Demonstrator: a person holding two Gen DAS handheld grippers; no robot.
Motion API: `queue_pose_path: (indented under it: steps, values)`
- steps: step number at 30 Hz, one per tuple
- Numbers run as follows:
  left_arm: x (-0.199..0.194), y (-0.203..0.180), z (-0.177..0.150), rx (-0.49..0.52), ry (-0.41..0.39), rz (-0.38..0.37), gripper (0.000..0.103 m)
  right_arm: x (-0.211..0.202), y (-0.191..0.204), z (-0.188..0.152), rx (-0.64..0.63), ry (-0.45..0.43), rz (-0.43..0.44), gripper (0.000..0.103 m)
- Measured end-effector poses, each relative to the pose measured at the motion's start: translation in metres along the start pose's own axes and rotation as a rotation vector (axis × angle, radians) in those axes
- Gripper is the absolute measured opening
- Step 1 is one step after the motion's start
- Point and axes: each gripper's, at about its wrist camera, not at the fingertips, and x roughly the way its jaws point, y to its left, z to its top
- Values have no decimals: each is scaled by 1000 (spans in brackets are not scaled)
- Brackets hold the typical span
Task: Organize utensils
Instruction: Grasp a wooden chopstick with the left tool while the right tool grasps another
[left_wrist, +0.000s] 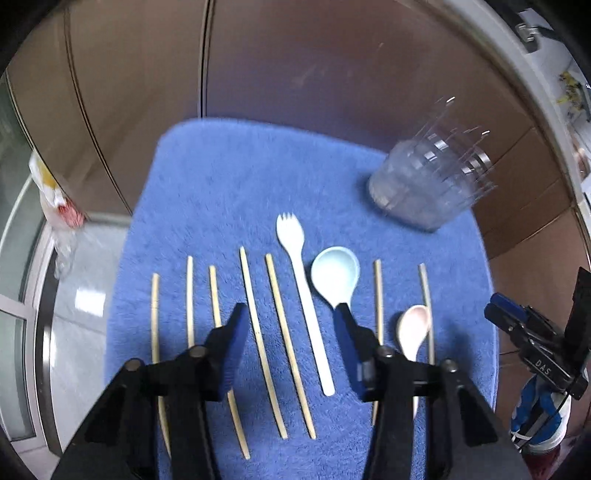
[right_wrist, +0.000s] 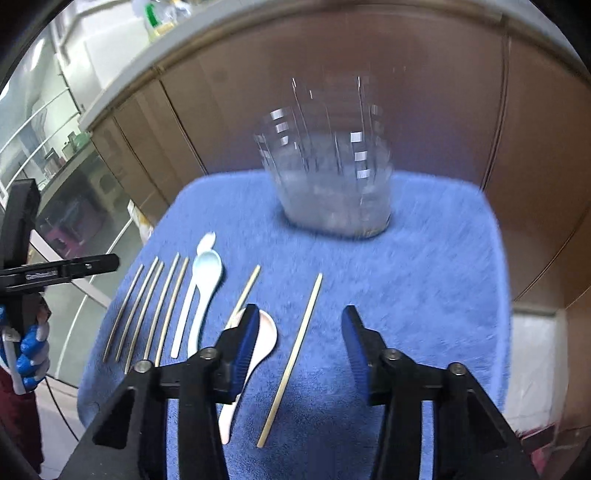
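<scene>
The task had hardly begun, as far as the pictures showed. All the utensils lay flat in a row on the blue fuzzy mat (left_wrist: 229, 192), and the clear plastic cup (right_wrist: 328, 184) stood empty at the far side of the mat — probably the place where they should go, but this is only my judgement. In the left wrist view I counted seven wooden chopsticks (left_wrist: 258, 332), a white spork (left_wrist: 299, 280), a light blue spoon (left_wrist: 336, 273) and a small pink spoon (left_wrist: 413, 328) near the right end of the row. None of them was lifted or inside the cup. The left gripper (left_wrist: 291, 314) hovered over the middle of the row with its jaws apart; two chopsticks and the spork handle showed in the gap between the fingers, but the pads pressed on nothing. The right gripper (right_wrist: 299, 317) was also open and empty, with one single chopstick (right_wrist: 295, 350) lying in the gap between its fingers and the pink spoon partly behind its left finger. Both pictures were blurred, so small details were not sure. So everything was left to do — to pick each piece and gather it, I suppose, into the cup.
</scene>
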Motion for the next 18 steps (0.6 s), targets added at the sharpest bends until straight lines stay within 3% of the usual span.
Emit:
queue_pose_path:
  steps: [4, 11, 18]
  values:
    - [34, 5, 11, -27, 85, 9, 28, 22, -6, 4, 10, 74, 7, 35]
    - [66, 6, 27, -32, 151, 19, 25, 50, -17, 9, 24, 164, 13, 35]
    - [86, 9, 36, -48, 197, 38, 23, 82, -8, 25, 1, 242, -42, 34]
